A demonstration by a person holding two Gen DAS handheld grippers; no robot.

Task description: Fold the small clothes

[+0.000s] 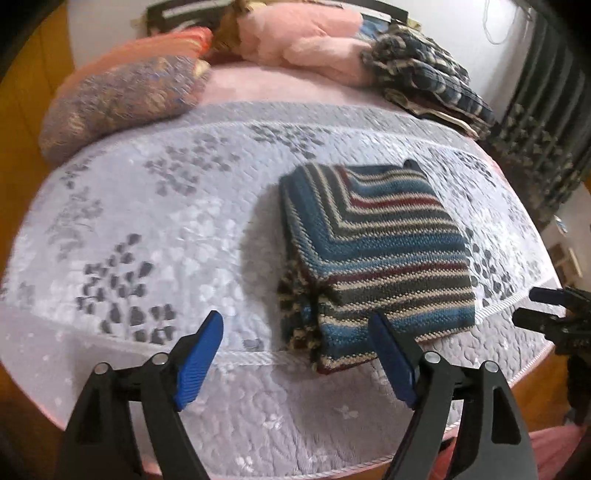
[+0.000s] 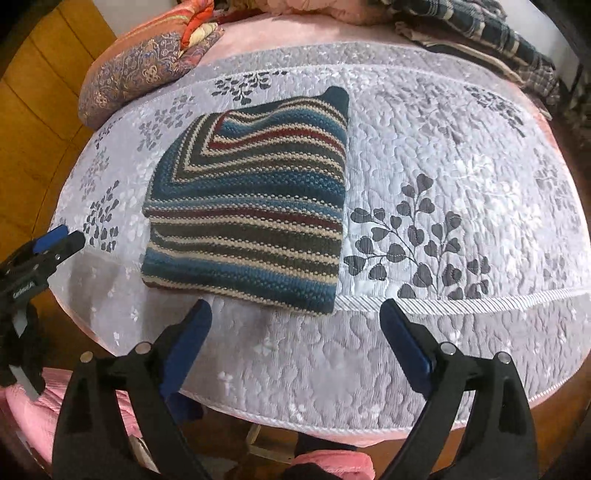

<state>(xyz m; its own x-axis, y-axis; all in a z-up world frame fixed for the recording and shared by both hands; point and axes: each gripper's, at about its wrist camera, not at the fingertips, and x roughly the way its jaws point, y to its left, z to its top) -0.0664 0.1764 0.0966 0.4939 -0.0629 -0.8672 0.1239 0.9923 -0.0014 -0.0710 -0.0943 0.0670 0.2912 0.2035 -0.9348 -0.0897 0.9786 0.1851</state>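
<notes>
A striped knit garment [image 1: 376, 251] in blue, grey, cream and dark red lies folded into a thick square on the pale quilted bedspread [image 1: 155, 229]. In the right wrist view the same garment [image 2: 251, 206] sits left of centre. My left gripper [image 1: 297, 328] is open, held just short of the garment's near edge, nothing between its blue pads. My right gripper [image 2: 295, 314] is open too, hovering at the garment's near edge with nothing held. Each gripper shows at the edge of the other's view: the right gripper [image 1: 543, 306] and the left gripper [image 2: 70, 236].
A patterned pillow [image 1: 122, 96] lies at the bed's far left. A pink fleece blanket [image 1: 306, 33] and a dark plaid pile [image 1: 432, 70] sit at the far end. Dark curtains [image 1: 543, 122] hang at right. The bedspread's front edge [image 2: 332, 424] drops off close to the grippers.
</notes>
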